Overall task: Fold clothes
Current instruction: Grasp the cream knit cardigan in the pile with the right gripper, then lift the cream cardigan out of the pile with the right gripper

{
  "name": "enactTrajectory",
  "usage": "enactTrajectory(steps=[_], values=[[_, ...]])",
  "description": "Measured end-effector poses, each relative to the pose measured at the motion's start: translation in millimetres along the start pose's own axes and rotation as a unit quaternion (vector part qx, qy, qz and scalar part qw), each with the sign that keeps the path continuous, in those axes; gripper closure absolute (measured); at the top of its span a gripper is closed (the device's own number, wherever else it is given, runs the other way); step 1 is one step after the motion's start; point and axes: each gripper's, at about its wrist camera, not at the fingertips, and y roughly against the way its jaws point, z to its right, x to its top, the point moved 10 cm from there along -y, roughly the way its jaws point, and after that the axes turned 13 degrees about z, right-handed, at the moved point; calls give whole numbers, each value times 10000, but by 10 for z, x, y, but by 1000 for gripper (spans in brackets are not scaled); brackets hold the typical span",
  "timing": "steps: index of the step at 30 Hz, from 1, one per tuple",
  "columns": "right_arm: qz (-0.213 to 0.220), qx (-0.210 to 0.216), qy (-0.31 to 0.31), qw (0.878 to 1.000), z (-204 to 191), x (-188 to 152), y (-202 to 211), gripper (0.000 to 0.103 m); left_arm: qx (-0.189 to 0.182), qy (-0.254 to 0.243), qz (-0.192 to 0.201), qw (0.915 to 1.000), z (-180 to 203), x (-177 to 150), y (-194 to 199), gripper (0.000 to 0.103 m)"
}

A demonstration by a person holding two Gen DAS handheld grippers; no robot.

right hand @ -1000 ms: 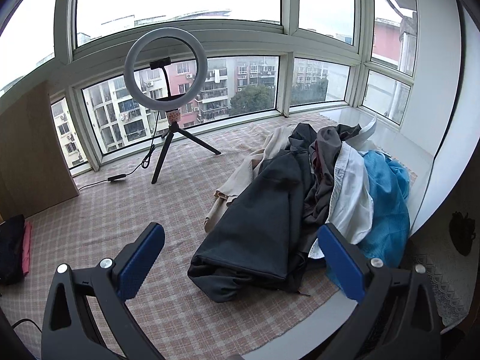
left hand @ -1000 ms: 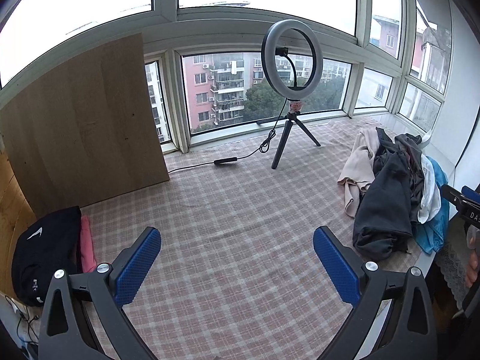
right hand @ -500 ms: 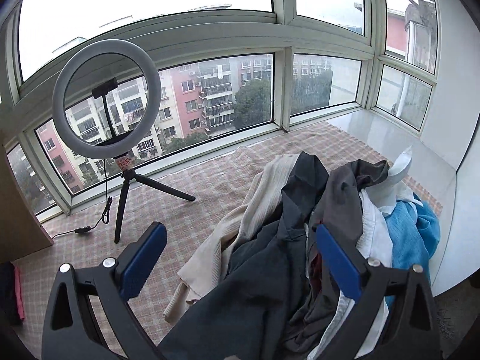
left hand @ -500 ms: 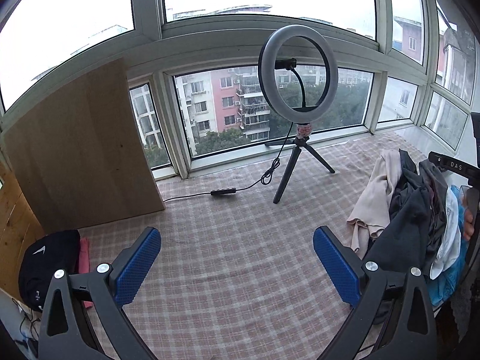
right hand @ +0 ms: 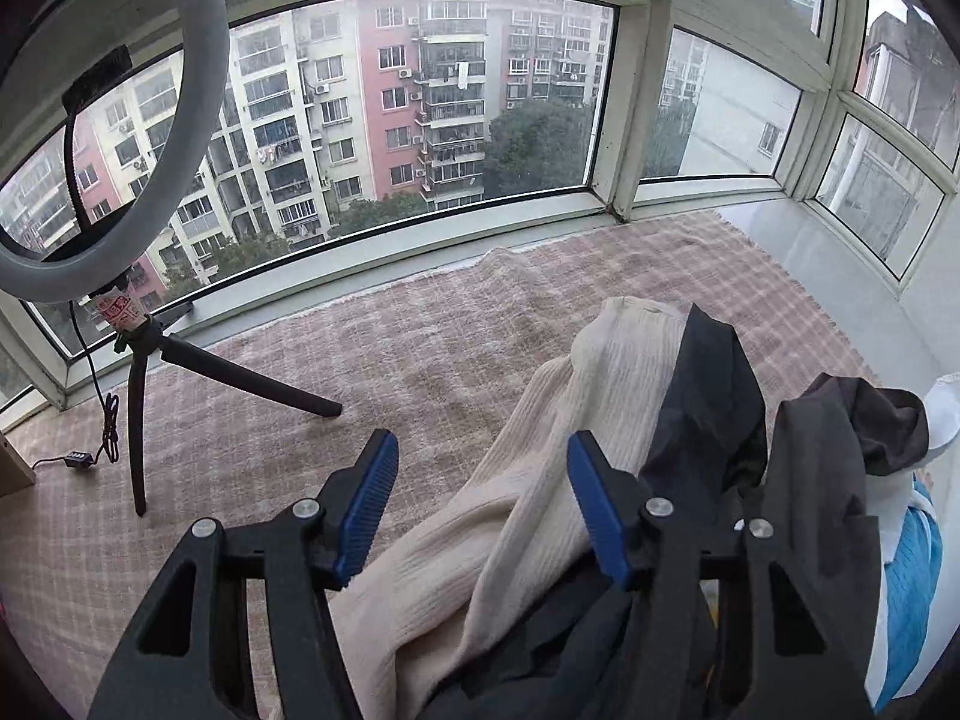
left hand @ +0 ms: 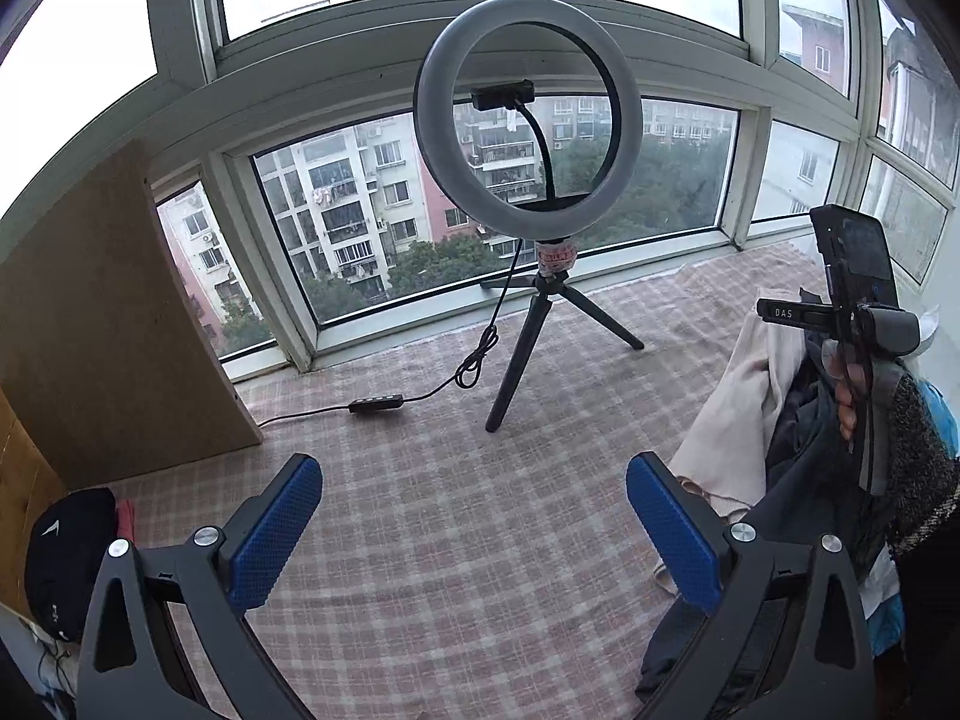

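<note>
Two handheld grippers hang over a plaid cloth [left hand: 456,540] spread along a bay window; one ring light [left hand: 522,114] on a three-legged stand [left hand: 540,348] sits near the glass, its cable [left hand: 444,381] trailing left past a small inline switch [left hand: 375,404].

The left gripper [left hand: 474,534] is spread wide with nothing between its blue pads [left hand: 273,531], and below it lies only bare plaid; the right gripper [right hand: 483,504] stands about half open, also empty, poised just above the pile of clothes [right hand: 690,480], its two pads [right hand: 369,504] to either side of a cream ribbed garment [right hand: 540,510] without clearly touching it.

At least five garments can be counted in that pile from the right wrist view: the cream one, a black one [right hand: 708,396], a dark grey one [right hand: 840,450], a white one [right hand: 936,408] and a blue one [right hand: 912,588], all heaped together at the right end of the cloth; none is folded.

Only the left wrist view shows a tall wooden board [left hand: 102,324] propped at the left, a black item with a white tick logo [left hand: 60,558] beside something pink [left hand: 125,519] at the cloth's near left corner, and the person's right hand [left hand: 849,396] gripping the handle of the other tool above the pile; only the right wrist view shows the white sill [right hand: 828,252] beyond the cloth's far right edge.
</note>
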Motion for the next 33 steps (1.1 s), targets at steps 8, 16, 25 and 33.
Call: enactTrajectory(steps=[8,16,25,33], values=[[-560,-475,303,9968,193,-191,-677,45,114,-89,-175,9997,180,17,-396,1],[-1066,-917,366,9894,567,-467,-1015,45,512,-239,-147,9983,80,11,-624,1],[-980,-247,334,9943,430,-383,-1045,92,322,-260,-366,9985,13,-138,-760,1],[-857,18,192,9961,341,-199,-939,95,771,-323,-290,9961,-142,-119,-844,1]])
